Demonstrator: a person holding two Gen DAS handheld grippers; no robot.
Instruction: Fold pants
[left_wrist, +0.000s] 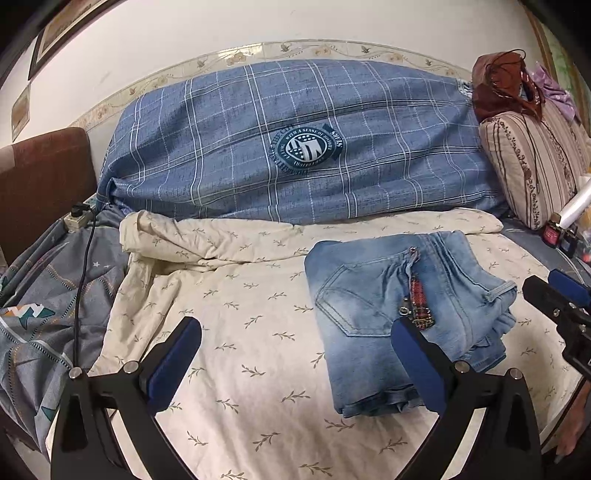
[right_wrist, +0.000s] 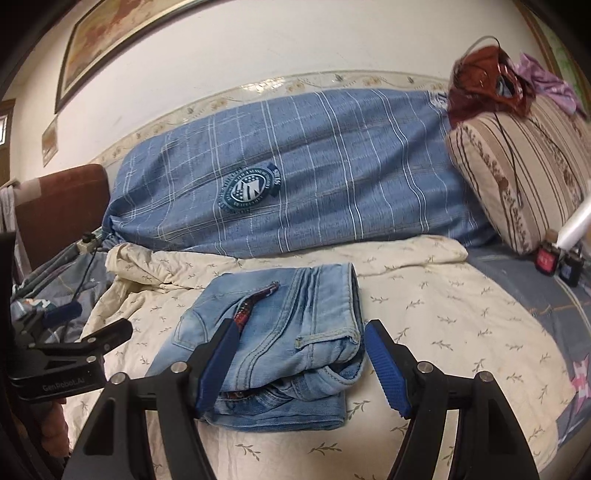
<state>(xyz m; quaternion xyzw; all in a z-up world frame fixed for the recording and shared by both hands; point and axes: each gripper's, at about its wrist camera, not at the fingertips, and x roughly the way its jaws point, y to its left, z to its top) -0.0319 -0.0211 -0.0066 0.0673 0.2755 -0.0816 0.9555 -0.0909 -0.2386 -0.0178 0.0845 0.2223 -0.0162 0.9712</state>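
Left wrist: jeans' (left_wrist: 402, 310) back pocket (left_wrist: 351, 299)

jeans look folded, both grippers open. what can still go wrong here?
1. The right gripper straddles the folded light-blue denim jeans with its fingers spread; pulling back carelessly could snag the loose waistband and undo the fold.
2. The red plaid strap with a metal clip lies on top and may catch a finger.
3. The cream leaf-print sheet is rumpled, so the stack may slump.
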